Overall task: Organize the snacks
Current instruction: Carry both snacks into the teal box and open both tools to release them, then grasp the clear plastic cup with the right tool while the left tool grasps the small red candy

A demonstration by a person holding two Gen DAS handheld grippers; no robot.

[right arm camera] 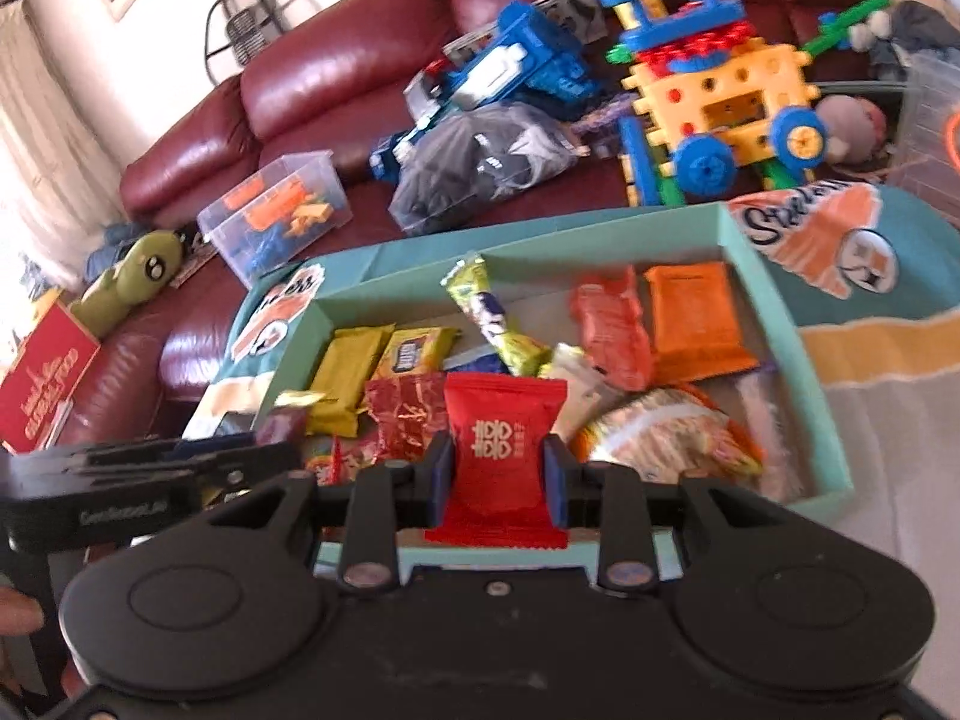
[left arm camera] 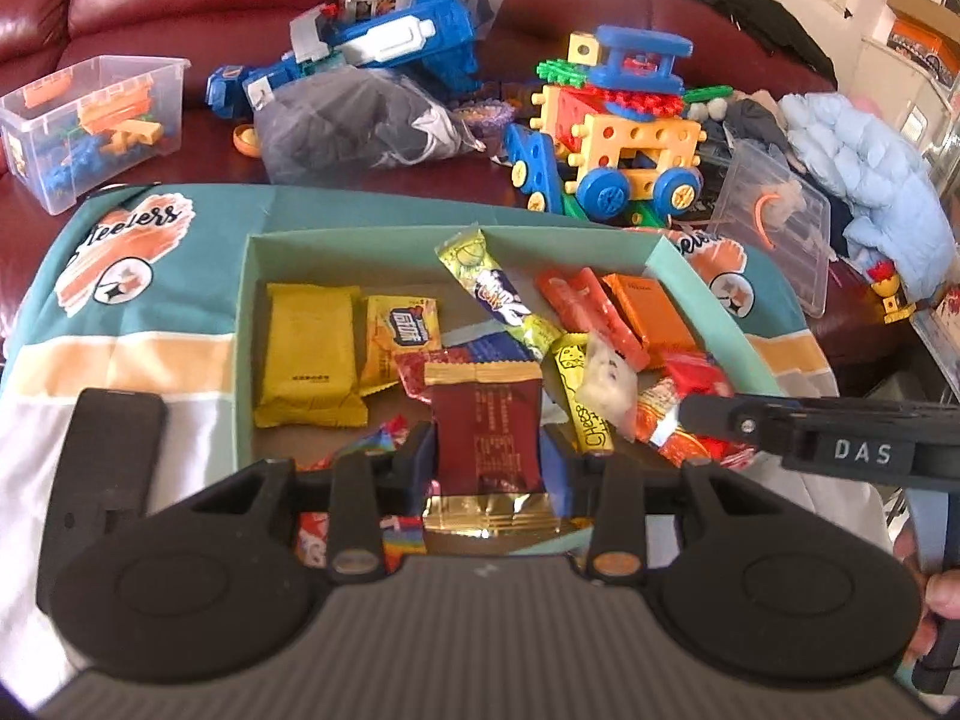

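Observation:
A shallow teal box (left arm camera: 708, 294) (right arm camera: 798, 324) holds several snack packets: yellow ones (left arm camera: 312, 354) at its left, orange ones (left arm camera: 648, 312) (right arm camera: 696, 324) at its right, mixed ones between. My left gripper (left arm camera: 489, 462) is shut on a dark red packet with gold ends (left arm camera: 486, 432), lifted above the box's near side. My right gripper (right arm camera: 498, 477) is shut on a bright red packet with white characters (right arm camera: 504, 438), also held above the near edge. The right gripper (left arm camera: 840, 432) reaches in from the right in the left wrist view, and the left gripper (right arm camera: 120, 480) shows at the left in the right wrist view.
The box sits on a teal, cream and white cloth (left arm camera: 126, 306) over a dark red leather sofa (right arm camera: 336, 72). Behind it lie a clear bin of toy parts (left arm camera: 90, 120), a blue toy (left arm camera: 384, 42), a grey bag (left arm camera: 360, 120), a block-built vehicle (left arm camera: 630, 138) and a clear case (left arm camera: 774, 216).

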